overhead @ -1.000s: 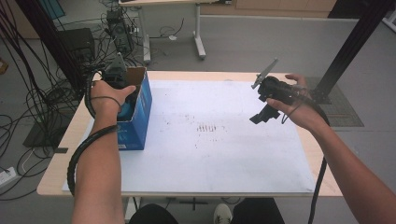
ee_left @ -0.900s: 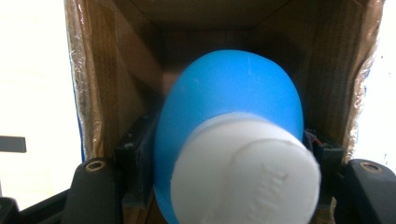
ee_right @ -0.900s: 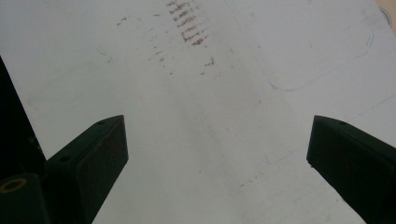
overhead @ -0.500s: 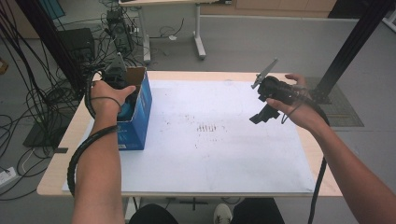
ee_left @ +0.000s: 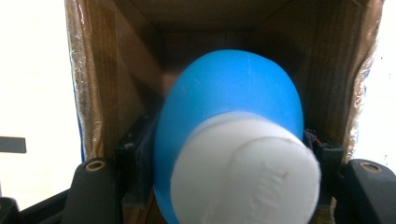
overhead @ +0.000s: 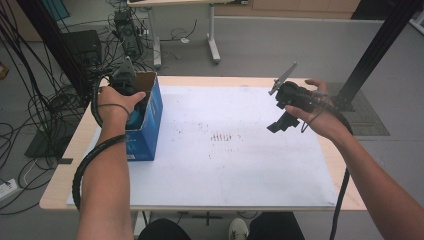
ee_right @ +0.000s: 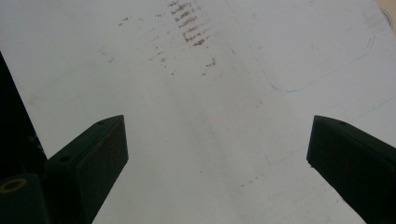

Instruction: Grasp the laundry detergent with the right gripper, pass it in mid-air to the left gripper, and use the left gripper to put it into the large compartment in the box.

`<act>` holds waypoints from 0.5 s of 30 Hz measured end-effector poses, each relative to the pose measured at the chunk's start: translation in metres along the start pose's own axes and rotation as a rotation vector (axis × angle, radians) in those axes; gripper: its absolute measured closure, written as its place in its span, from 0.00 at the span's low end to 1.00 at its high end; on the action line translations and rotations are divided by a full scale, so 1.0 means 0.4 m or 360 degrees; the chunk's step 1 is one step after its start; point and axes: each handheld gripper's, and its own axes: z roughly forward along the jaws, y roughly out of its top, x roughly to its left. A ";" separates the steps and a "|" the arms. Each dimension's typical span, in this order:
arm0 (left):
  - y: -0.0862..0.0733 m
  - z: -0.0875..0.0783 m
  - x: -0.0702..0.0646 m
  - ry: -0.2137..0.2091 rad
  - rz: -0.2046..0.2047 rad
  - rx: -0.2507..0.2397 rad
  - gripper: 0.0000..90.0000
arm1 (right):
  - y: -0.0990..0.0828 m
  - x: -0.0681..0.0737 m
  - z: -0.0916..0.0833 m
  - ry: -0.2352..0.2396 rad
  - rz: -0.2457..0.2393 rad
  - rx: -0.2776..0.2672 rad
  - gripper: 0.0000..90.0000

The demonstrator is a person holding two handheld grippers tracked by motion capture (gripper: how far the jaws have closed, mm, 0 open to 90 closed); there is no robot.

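Note:
A blue bottle [ee_left: 233,102] with a white cap [ee_left: 247,172] sits between the jaws of my left gripper [ee_left: 229,158], which is shut on it. Bottle and gripper are down inside the open top of a blue cardboard box [overhead: 150,117] at the table's left, brown on the inside [ee_left: 107,93]. In the high view my left gripper [overhead: 125,82] is at the box's mouth, and a bit of the blue bottle [overhead: 135,119] peeks out below the hand. My right gripper [overhead: 276,125] hangs above the white sheet [ee_right: 210,116] at the right, open with nothing between its jaws.
A white sheet [overhead: 225,165] with faint brown marks [overhead: 223,136] covers most of the wooden table [overhead: 60,190]. Cables and a black frame stand off the table's left; a black post rises at the far right.

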 end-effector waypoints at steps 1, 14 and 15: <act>0.000 0.000 0.000 0.0000 0.0002 0.0000 0.39 | 0.000 0.000 0.000 0.0000 -0.0004 -0.0002 0.06; -0.001 0.000 -0.001 0.0005 -0.0001 -0.0003 0.39 | 0.002 0.001 -0.004 -0.0003 -0.0009 -0.0002 0.06; -0.001 0.000 -0.001 0.0005 0.0000 -0.0003 0.39 | 0.002 0.000 -0.004 -0.0003 -0.0006 0.0000 0.06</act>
